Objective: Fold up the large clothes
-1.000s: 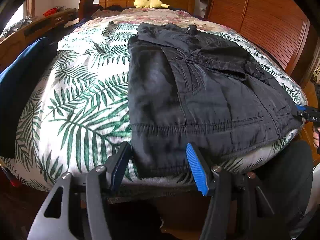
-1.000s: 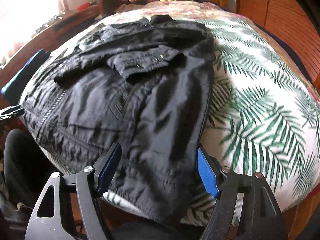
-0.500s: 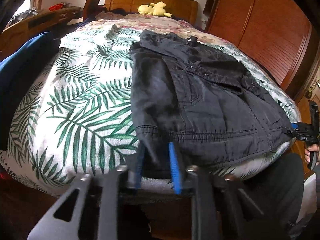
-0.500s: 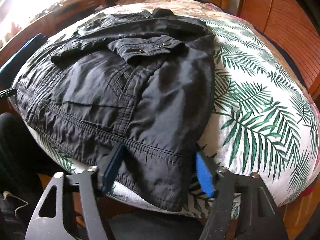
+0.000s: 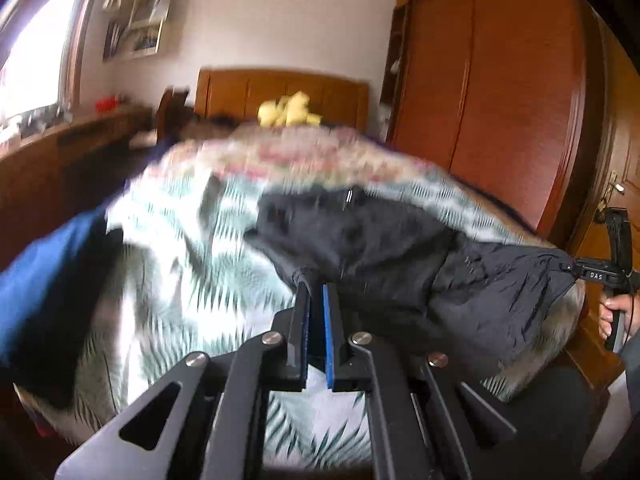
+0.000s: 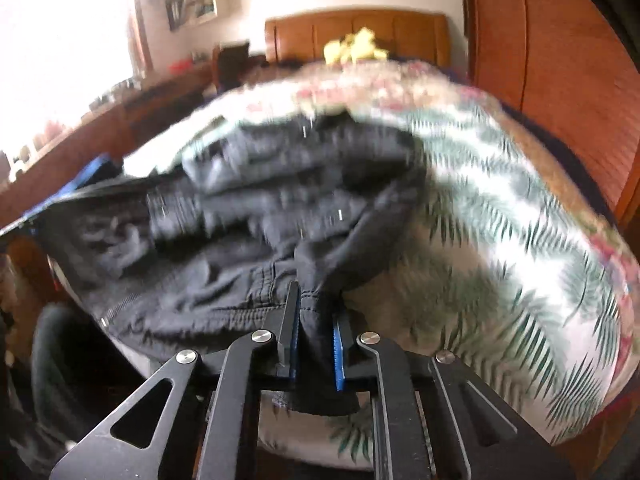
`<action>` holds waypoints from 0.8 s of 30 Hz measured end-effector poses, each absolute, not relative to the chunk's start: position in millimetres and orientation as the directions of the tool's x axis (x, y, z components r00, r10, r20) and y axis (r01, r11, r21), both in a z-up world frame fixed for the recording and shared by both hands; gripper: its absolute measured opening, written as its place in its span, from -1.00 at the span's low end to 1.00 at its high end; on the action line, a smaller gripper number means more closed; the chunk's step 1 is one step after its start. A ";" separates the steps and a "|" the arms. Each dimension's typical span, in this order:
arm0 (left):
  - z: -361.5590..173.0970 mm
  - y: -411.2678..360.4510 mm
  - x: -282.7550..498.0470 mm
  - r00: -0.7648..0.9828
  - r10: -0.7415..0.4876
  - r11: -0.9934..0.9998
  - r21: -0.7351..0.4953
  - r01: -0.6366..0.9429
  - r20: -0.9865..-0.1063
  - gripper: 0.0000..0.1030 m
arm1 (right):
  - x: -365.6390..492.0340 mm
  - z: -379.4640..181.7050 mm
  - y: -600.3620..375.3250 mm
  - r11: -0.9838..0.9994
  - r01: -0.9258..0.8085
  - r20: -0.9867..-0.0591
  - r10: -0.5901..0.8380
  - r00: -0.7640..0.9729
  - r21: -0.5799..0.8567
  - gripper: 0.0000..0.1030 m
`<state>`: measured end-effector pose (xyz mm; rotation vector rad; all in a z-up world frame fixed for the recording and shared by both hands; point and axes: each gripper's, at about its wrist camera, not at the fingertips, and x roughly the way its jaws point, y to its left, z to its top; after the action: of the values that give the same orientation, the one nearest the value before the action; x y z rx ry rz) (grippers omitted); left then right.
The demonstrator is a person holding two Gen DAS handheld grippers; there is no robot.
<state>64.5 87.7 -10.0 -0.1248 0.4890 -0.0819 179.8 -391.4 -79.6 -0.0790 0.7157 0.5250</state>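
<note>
The black jacket [image 5: 384, 248] is seen draped over the foot of the palm-print bedspread [image 5: 180, 248], its hem raised clear. The left gripper [image 5: 316, 300] is nearly closed, a hem corner pinched at the tips. The right gripper [image 6: 316, 320] is clamped on a thicker bunch of hem. The fabric is judged soft, limp, moderately heavy and somewhat slick. Seamed hem corners are judged the best hold, as thin single layers could slip.
</note>
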 end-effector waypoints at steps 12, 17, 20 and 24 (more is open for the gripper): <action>121.9 76.8 32.6 0.970 -0.089 0.996 -0.024 0.086 -0.227 -0.96 | 149.5 73.2 -383.6 0.859 -0.512 -0.390 0.465 0.795 -0.020 -0.84; 155.9 75.3 -16.7 0.991 -0.059 0.998 0.006 0.061 -0.118 -1.00 | 114.6 113.0 -395.7 0.852 -0.521 -0.311 0.482 0.819 -0.049 -0.84; 139.9 64.7 -22.4 0.984 -0.071 0.996 0.037 0.079 -0.164 -1.00 | 93.1 121.0 -394.8 0.857 -0.507 -0.290 0.463 0.837 -0.093 -0.84; 89.0 70.9 3.3 0.955 -0.060 0.998 0.008 0.065 -0.290 -1.00 | 103.9 87.5 -359.1 0.834 -0.543 -0.374 0.474 0.797 -0.099 -0.84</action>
<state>3.3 70.9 89.0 0.0179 0.2937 -0.0631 103.9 -359.1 87.5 -0.2062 0.3453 0.5498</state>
